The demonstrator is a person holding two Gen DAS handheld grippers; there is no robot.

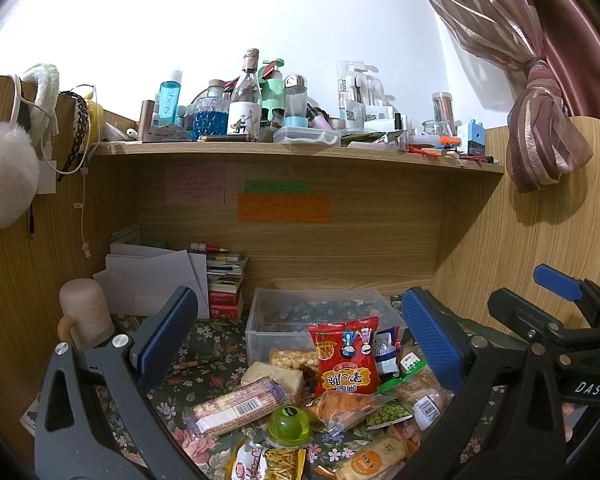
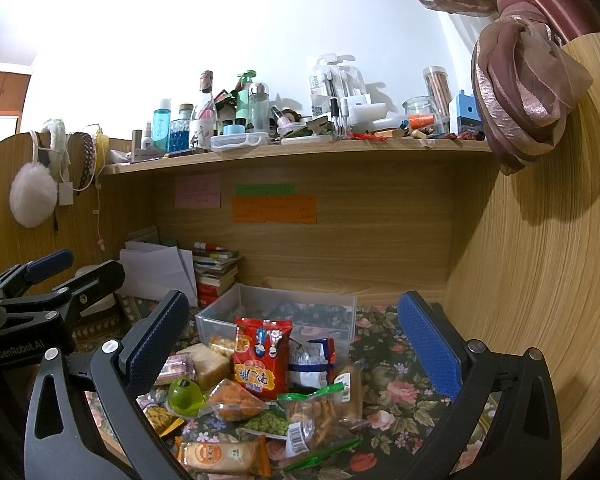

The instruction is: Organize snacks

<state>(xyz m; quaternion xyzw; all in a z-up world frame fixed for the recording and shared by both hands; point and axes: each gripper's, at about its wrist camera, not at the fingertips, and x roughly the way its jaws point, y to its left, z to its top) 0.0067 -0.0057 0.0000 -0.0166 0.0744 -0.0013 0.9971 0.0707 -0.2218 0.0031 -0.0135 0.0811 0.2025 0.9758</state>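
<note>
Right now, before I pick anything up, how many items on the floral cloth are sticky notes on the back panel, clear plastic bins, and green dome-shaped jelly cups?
Paper sticky notes on the wooden back panel: 3 (pink, green, orange)
Clear plastic bin: 1
Green dome-shaped jelly cup: 1
Total: 5

- Clear bin (image 2: 276, 312) open on top, free access from above; snack pile (image 2: 268, 392) crowds its near wall
- Floral cloth (image 2: 396, 364) bare right of pile, up to wooden side panel (image 2: 540, 280)
- Left blocked: book stack (image 2: 214, 272), papers (image 2: 160, 264)
- Shelf (image 2: 300, 150) overhangs rear
</note>
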